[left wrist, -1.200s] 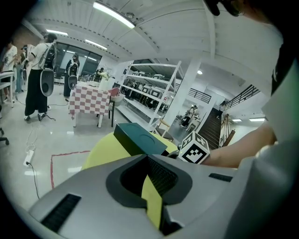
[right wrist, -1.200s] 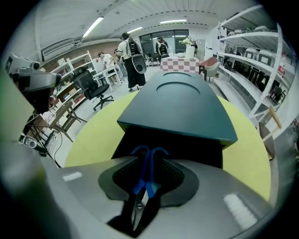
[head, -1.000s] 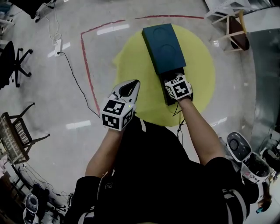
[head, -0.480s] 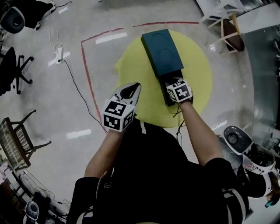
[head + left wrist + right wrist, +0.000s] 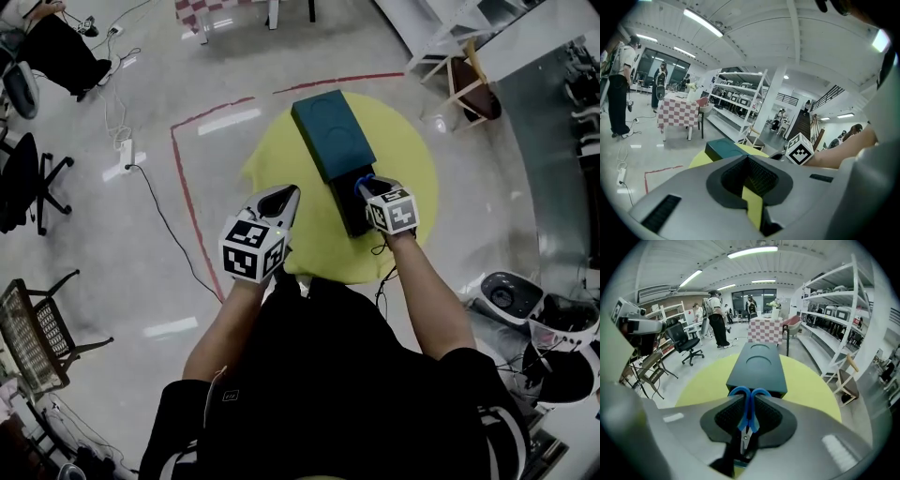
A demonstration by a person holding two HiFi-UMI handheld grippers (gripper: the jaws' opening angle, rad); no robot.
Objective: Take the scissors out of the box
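Observation:
A dark teal box (image 5: pixel 326 133) lies on a round yellow table (image 5: pixel 412 169), its black drawer (image 5: pixel 349 208) pulled out toward me. My right gripper (image 5: pixel 369 188) hangs just above the drawer's right side, shut on blue-handled scissors (image 5: pixel 364 180). In the right gripper view the scissors (image 5: pixel 749 420) stand upright between the pads (image 5: pixel 725 418), handle loops toward the box (image 5: pixel 757 366), blades pointing back at the camera. My left gripper (image 5: pixel 290 193) hovers over the table's left edge, shut and holding nothing; in its own view the left gripper (image 5: pixel 749 160) shows the box (image 5: pixel 723 149) ahead.
Red tape (image 5: pixel 178 178) marks the floor left of the table, with a cable (image 5: pixel 164 202) beside it. A wooden stool (image 5: pixel 469 89) stands at the far right, office chairs (image 5: pixel 28 183) at the left. Shelving (image 5: pixel 843 310), a checkered table (image 5: pixel 764 331) and people stand farther off.
Both grippers have risen. The right gripper has lifted off the drawer with the scissors, whose blue handles now show above it.

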